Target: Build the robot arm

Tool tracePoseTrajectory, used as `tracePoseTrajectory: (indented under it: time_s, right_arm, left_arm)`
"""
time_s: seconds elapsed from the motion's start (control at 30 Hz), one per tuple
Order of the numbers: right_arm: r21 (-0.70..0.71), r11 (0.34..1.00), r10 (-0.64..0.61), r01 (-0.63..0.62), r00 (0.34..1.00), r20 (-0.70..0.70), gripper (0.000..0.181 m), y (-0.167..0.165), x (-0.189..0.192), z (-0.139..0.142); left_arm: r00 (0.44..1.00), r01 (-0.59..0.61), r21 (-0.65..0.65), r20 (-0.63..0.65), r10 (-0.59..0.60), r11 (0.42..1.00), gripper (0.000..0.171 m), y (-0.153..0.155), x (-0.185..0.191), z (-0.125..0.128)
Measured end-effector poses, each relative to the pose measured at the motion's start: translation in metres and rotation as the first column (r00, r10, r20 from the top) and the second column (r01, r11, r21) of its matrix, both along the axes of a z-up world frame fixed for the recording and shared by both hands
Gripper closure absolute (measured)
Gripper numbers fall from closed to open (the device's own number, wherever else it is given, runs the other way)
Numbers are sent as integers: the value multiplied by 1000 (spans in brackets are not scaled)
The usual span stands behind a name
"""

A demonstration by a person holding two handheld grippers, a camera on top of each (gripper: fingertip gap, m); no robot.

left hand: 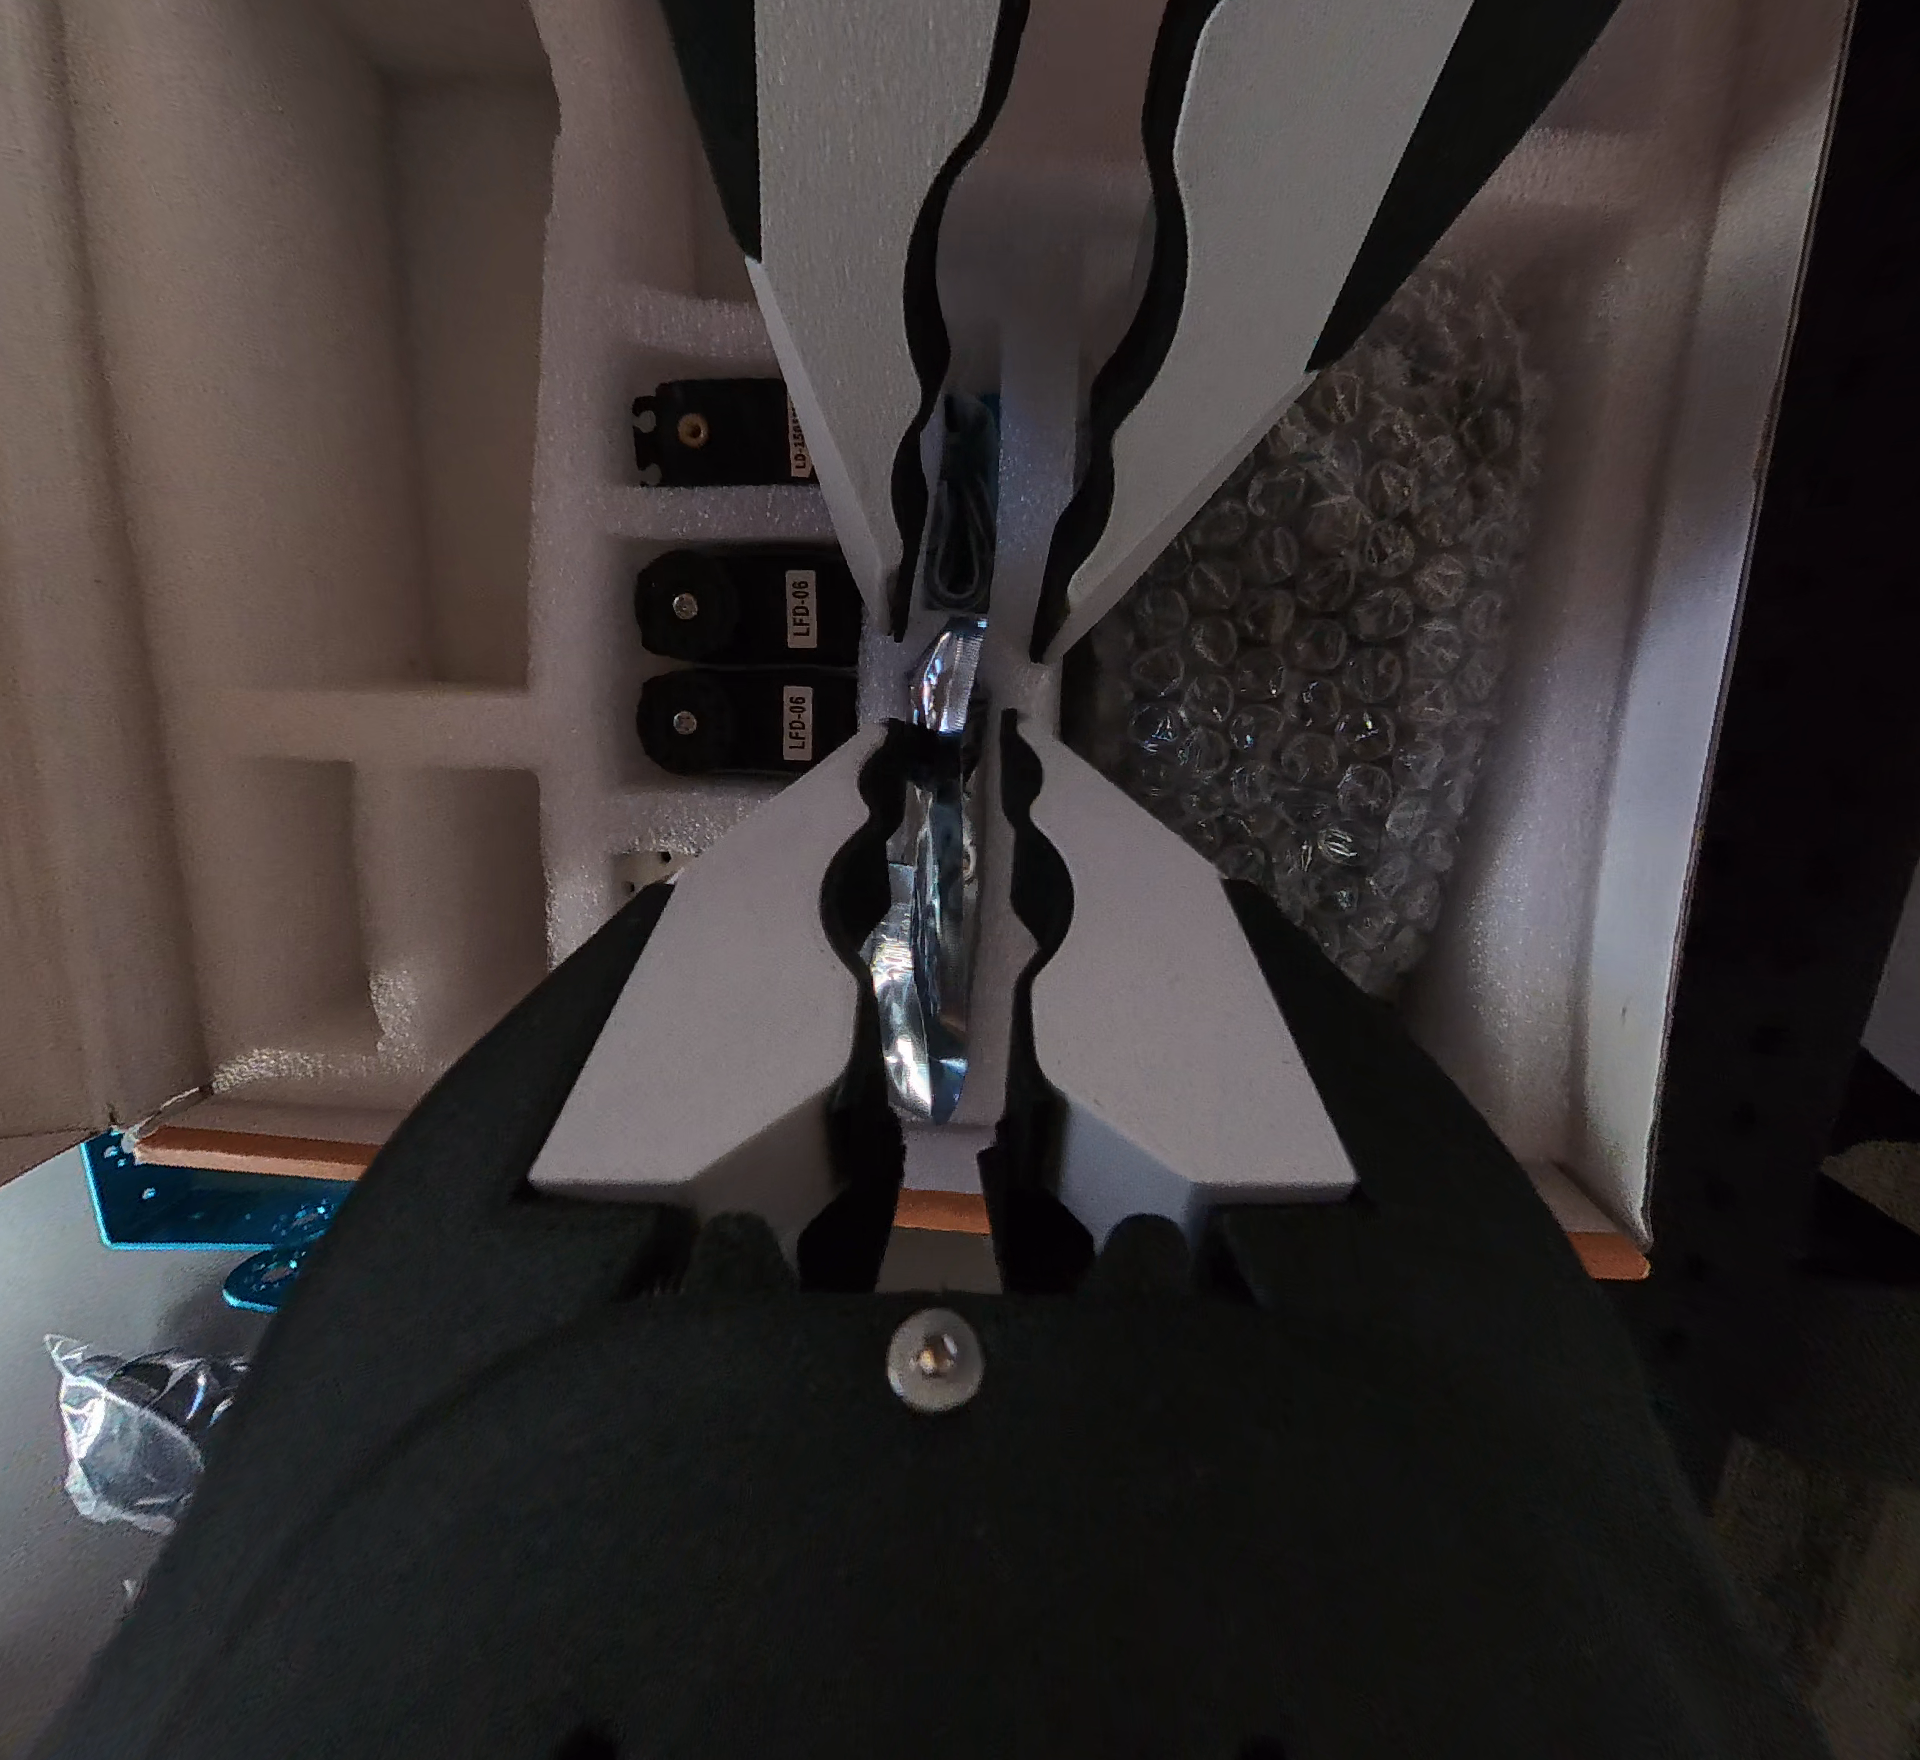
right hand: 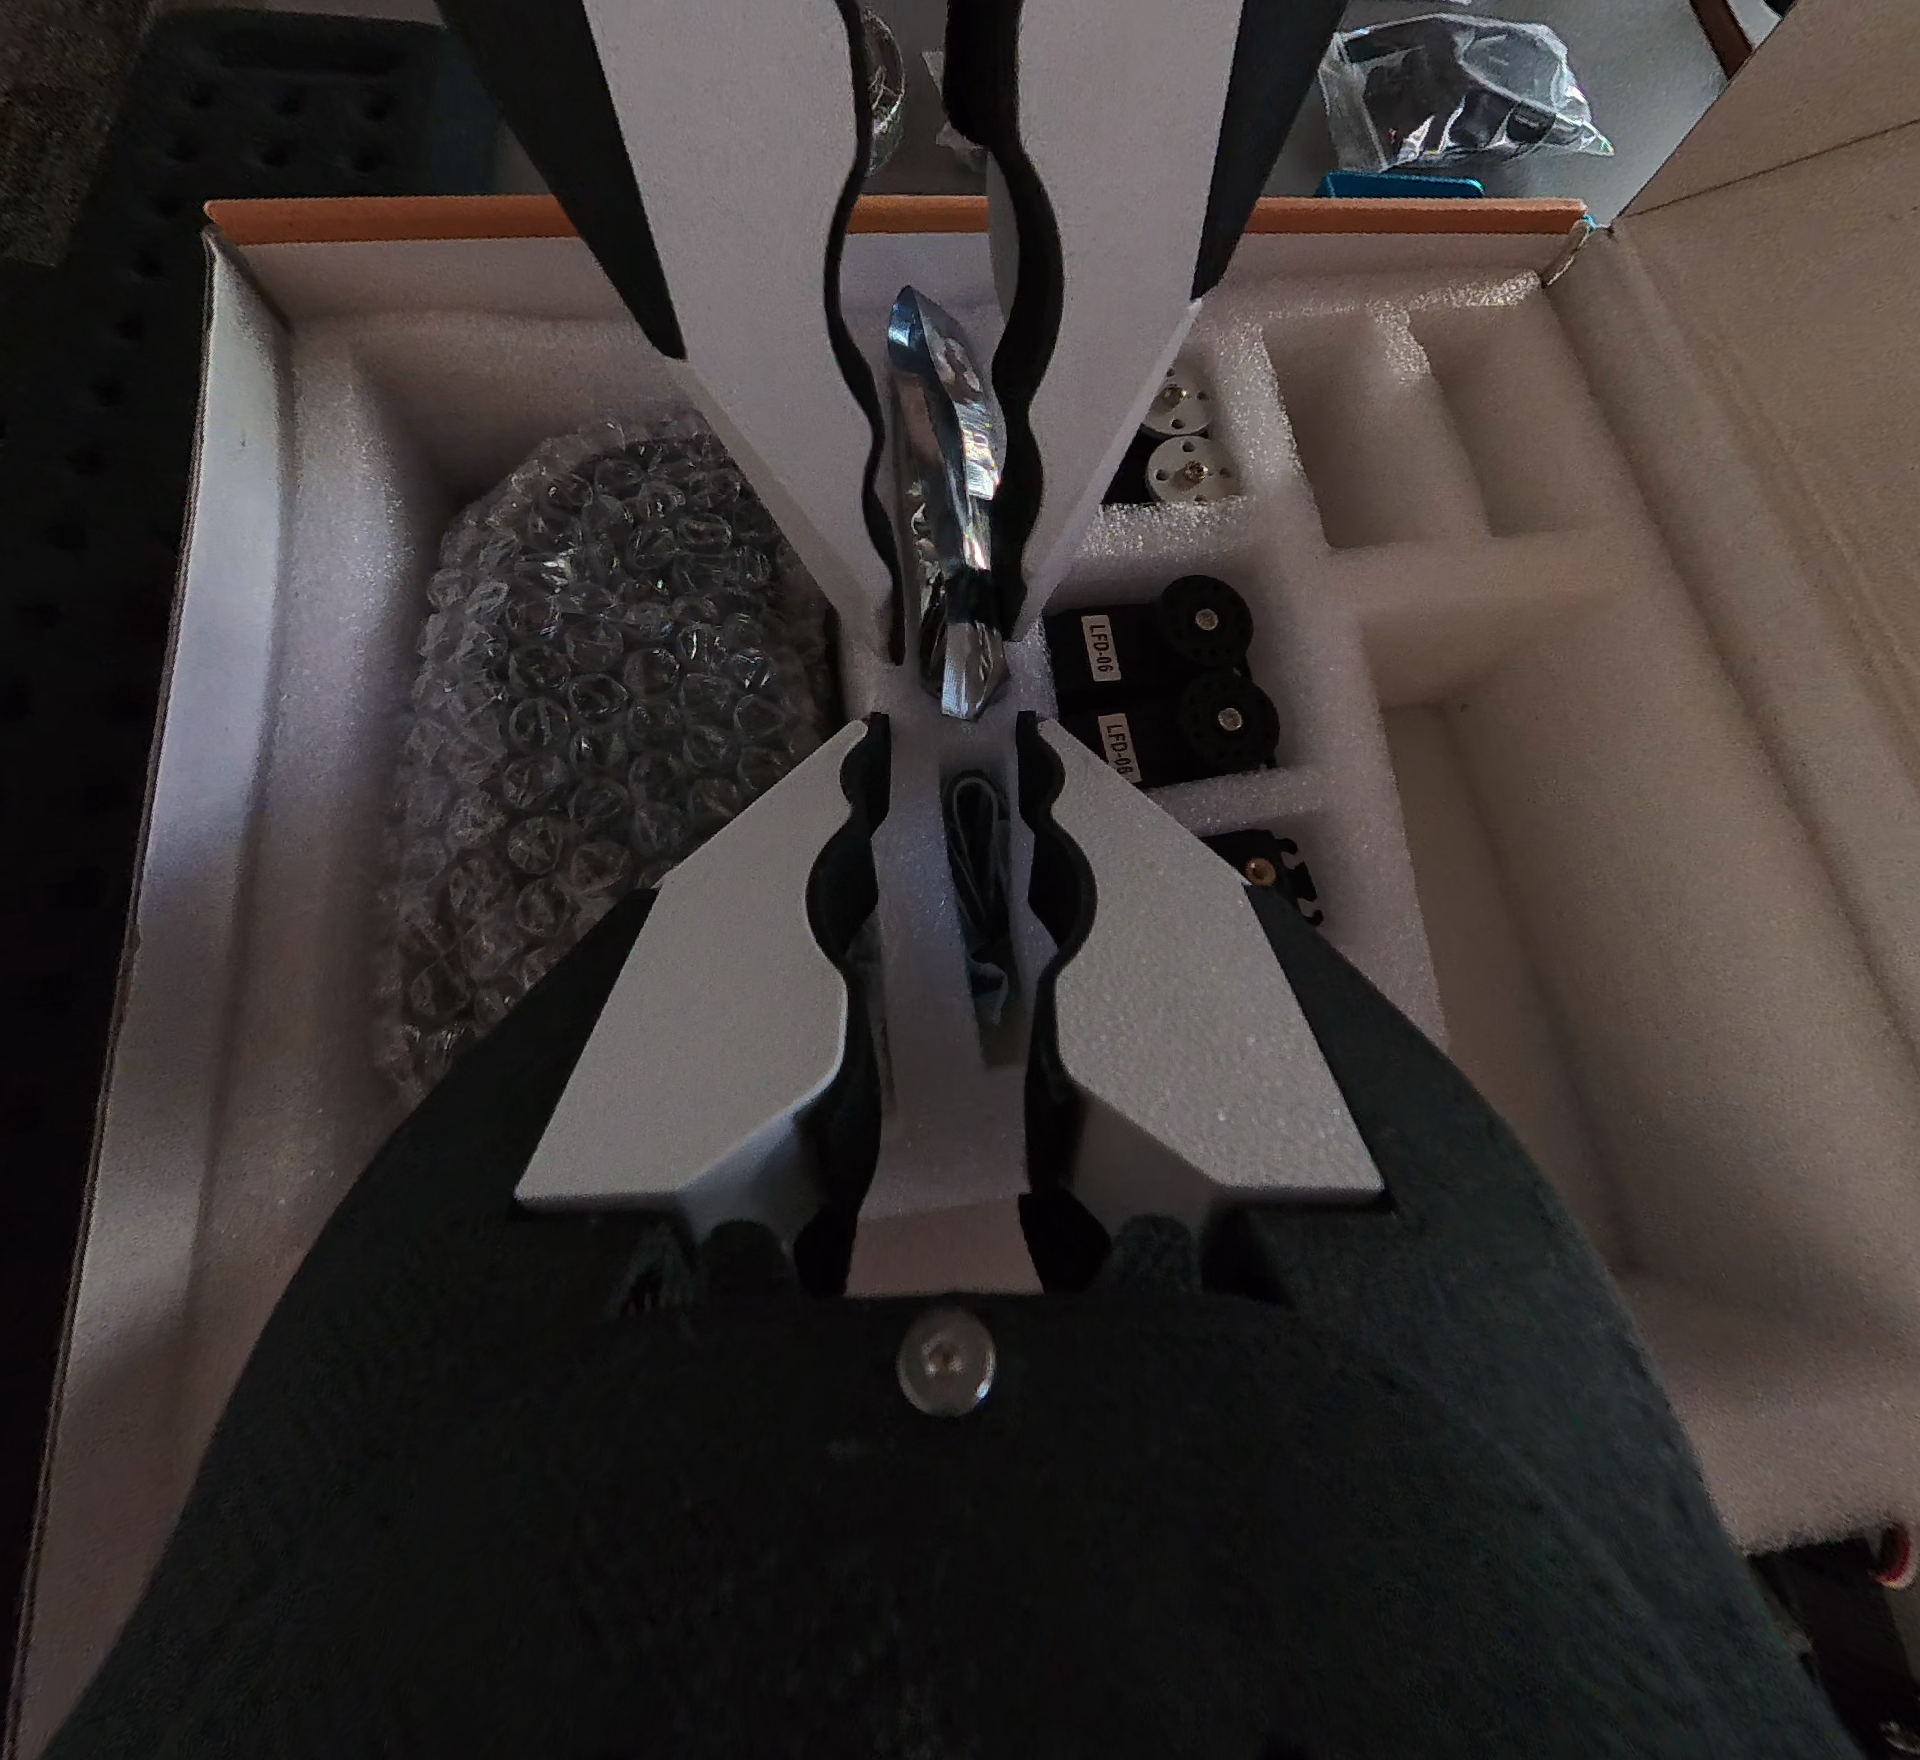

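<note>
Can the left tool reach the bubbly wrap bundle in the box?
Probably yes: the bubble wrap bundle lies uncovered in the box, just beside the left tool, with nothing on top.

Grey tabletop (right hand: 1621,63) under dim light; dark perforated foam block (right hand: 312,110) alongside (left).

left hand-held gripper (left hand: 943,723): fingers nearly together, w/ crinkly silver-blue foil bag (left hand: 928,921) between them; grip not certain
right hand-held gripper (left hand: 961,645): comes in from top, tips facing left one's, just apart
box (left hand: 1756,671): white foam insert
left slots: 3 black servos (left hand: 727,609), stacked
right bay: bubble-wrap bundle (left hand: 1320,630)
surface (left hand: 62,1274): blue metal bracket (left hand: 208,1211), clear plastic bag (left hand: 125,1440), lower left
</note>
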State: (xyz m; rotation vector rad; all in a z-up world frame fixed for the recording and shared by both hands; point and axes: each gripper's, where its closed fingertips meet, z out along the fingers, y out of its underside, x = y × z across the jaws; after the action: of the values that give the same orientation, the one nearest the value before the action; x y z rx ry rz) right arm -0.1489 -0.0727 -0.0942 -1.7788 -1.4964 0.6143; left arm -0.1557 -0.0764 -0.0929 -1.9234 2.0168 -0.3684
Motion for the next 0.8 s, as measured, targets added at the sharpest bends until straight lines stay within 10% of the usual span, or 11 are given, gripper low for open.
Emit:
tracePoseTrajectory:
  time_s: [0.8]
  right_arm:
    - [-6, 1000, 16, -16, 1000, -8, 157, -1, 0, -1]
  left_arm:
    - [991, 18, 103, -132, -4, 995, 171, 5, -6, 15]
